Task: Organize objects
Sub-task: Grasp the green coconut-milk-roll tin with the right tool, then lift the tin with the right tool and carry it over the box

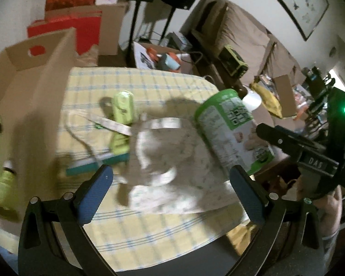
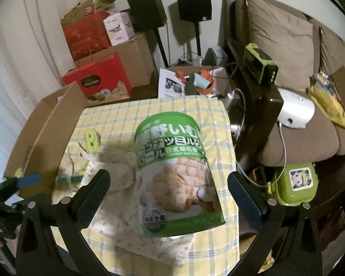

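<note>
Green-and-white, the snack canister [image 2: 178, 172] stands between the spread fingers of the right gripper [image 2: 169, 192], tilted a little, its base on a pale patterned cloth [image 2: 126, 220] that lies over the yellow checked tablecloth [image 2: 220, 142]. Neither pad touches it in the right wrist view; a gap shows on each side. From the left wrist view the same canister [image 1: 232, 128] leans near the table's right edge, and a black finger of the right gripper [image 1: 287, 142] sits just beside its lower part; whether they touch there I cannot tell.

Spread wide as well, the left gripper [image 1: 170, 193] holds nothing and hovers over the crumpled cloth [image 1: 172, 156], with the canister up and to its right, close to its right finger.

Motion blur softens much of the left view. A lime-green gadget [image 1: 123, 112] lies on the tablecloth beyond the cloth, partly crossed by a pale strap, and what it is stays unclear. An open cardboard box [image 1: 34, 87] stands at the table's left; its contents are cut off at the frame edge and only greenish shapes show.
</note>
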`<state>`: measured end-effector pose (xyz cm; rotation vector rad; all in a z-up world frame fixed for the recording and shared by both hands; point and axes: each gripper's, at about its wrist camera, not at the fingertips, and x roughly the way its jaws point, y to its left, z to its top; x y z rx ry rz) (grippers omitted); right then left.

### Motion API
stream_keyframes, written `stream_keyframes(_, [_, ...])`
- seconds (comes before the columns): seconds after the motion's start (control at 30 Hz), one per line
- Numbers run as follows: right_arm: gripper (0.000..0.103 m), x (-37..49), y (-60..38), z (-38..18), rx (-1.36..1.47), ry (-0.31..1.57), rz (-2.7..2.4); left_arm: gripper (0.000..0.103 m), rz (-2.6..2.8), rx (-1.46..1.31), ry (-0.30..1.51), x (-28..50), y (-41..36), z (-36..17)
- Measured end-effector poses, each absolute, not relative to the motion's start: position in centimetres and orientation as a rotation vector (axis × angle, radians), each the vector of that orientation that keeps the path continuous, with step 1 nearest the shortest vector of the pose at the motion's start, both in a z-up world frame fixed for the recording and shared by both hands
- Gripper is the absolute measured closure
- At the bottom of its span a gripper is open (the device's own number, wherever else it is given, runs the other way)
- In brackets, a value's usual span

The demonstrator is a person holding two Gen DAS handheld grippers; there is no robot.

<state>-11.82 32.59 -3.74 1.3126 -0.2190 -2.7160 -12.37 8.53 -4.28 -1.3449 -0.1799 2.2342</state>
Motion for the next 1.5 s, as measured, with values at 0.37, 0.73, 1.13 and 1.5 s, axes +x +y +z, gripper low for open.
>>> stream_keyframes(0.37, [0.001, -13.6, 36.2, -6.0, 1.322, -0.503, -2.576, 0.013, 2.019, -1.42, -0.354, -15.0, 14.4, -8.0])
stream_keyframes(0.73, [0.002, -15.2, 37.9, -8.7, 1.399, -0.623, -2.46, 0.012, 1.912, -1.425, -0.406, -16.9, 17.7, -10.0])
stream_keyframes(1.13, [0.005, -16.3, 37.4, -9.1, 1.459, -0.624, -2.395, 0.01, 1.809, -1.396, -0.408, -16.2, 19.7, -10.0])
stream_keyframes(1.5, [0.005, -16.5, 36.0, -8.8, 1.517, -0.546, -2.382, 0.006, 1.801, -1.381, -0.358, -15.7, 21.2, -9.8])
